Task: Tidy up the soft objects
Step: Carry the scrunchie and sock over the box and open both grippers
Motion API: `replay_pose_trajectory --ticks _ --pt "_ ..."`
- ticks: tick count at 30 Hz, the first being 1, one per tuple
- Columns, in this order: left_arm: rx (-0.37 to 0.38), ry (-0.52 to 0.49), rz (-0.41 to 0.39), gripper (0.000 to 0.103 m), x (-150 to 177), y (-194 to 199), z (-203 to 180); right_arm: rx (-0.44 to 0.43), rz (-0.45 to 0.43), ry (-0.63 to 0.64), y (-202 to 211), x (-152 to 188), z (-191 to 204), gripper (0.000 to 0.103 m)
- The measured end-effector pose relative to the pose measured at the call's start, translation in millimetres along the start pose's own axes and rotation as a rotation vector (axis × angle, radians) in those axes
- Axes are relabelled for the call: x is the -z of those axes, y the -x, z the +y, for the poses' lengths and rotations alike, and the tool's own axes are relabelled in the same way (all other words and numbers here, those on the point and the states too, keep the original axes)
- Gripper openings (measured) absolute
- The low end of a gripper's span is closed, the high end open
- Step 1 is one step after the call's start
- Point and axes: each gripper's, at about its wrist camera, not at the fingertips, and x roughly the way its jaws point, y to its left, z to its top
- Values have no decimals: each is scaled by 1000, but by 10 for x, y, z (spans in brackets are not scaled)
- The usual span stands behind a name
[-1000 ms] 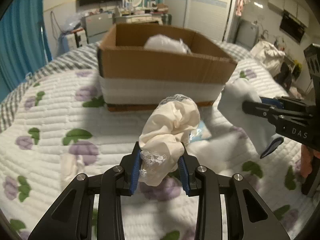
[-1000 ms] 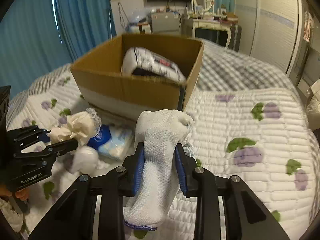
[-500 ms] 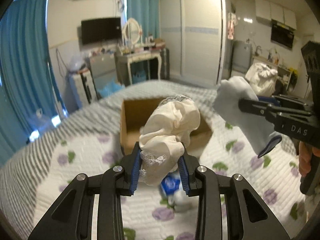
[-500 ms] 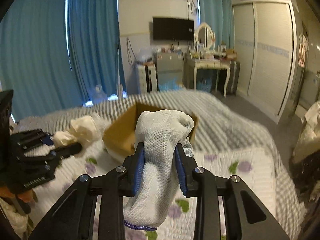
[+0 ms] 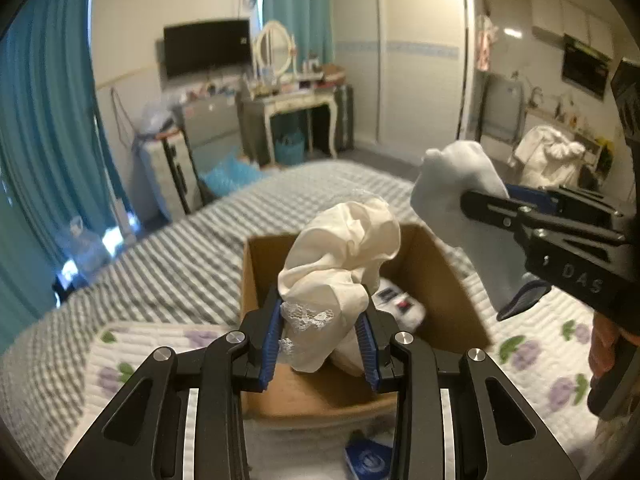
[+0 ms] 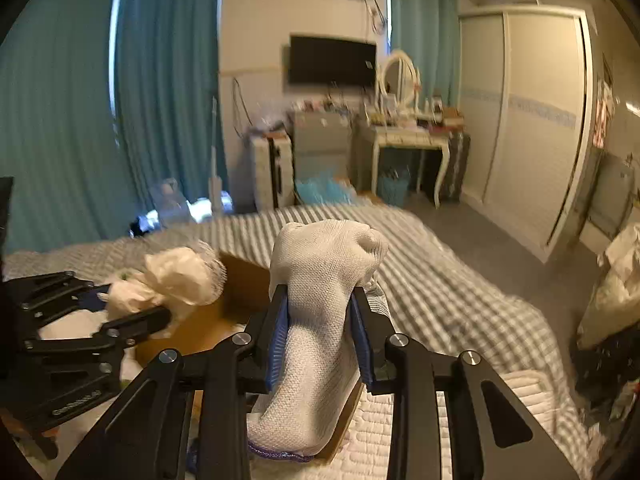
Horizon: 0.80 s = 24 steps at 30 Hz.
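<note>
My left gripper (image 5: 320, 344) is shut on a cream lace-trimmed cloth (image 5: 340, 264) and holds it over the open cardboard box (image 5: 432, 280). My right gripper (image 6: 320, 340) is shut on a white knitted sock (image 6: 320, 300) and holds it above the box's right side (image 6: 240, 288). In the left wrist view the sock (image 5: 460, 192) and right gripper (image 5: 532, 236) hang at the right. In the right wrist view the left gripper (image 6: 120, 312) and cloth (image 6: 176, 276) are at the left. A white packet (image 5: 400, 304) lies in the box.
The box stands on a bed with a flowered white quilt (image 5: 552, 360) and a grey striped blanket (image 5: 180, 264). A blue packet (image 5: 368, 460) lies on the quilt in front of the box. A dressing table (image 5: 296, 100), wardrobe (image 6: 540, 120) and teal curtains (image 6: 60, 120) lie beyond.
Both grippers rose from quilt level to above the box and moved forward over it, each still holding its item. The box now sits below them.
</note>
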Motion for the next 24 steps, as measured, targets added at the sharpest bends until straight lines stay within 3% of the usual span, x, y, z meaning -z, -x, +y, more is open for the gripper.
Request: replay_pose_trajectory --ticks 3,8,10,11,12,14,18,24 --pt "-16 -14 35 33 82 -271 41 4 54 7 -410 138 -99 29" --pt "-19 -24 39 37 153 -462 31 -1 66 -1 -637 192 -197 32" --pt "-27 -13 36 53 139 -466 18 -8 75 -6 -660 179 -225 38" --pt "-35 -6 39 78 138 -451 -11 -13 85 -8 -656 177 -224 47" --pt "-45 0 25 81 135 -416 -19 -9 80 -14 -626 177 -229 55" --pt "-81 -8 -1 81 117 -304 -58 10 61 -19 -476 185 -244 62" --pt "-105 -6 -10 81 70 -39 -38 29 30 -26 -165 91 -213 62" --pt "-143 -17 -130 81 -85 890 29 55 -57 8 772 -258 -43 63"
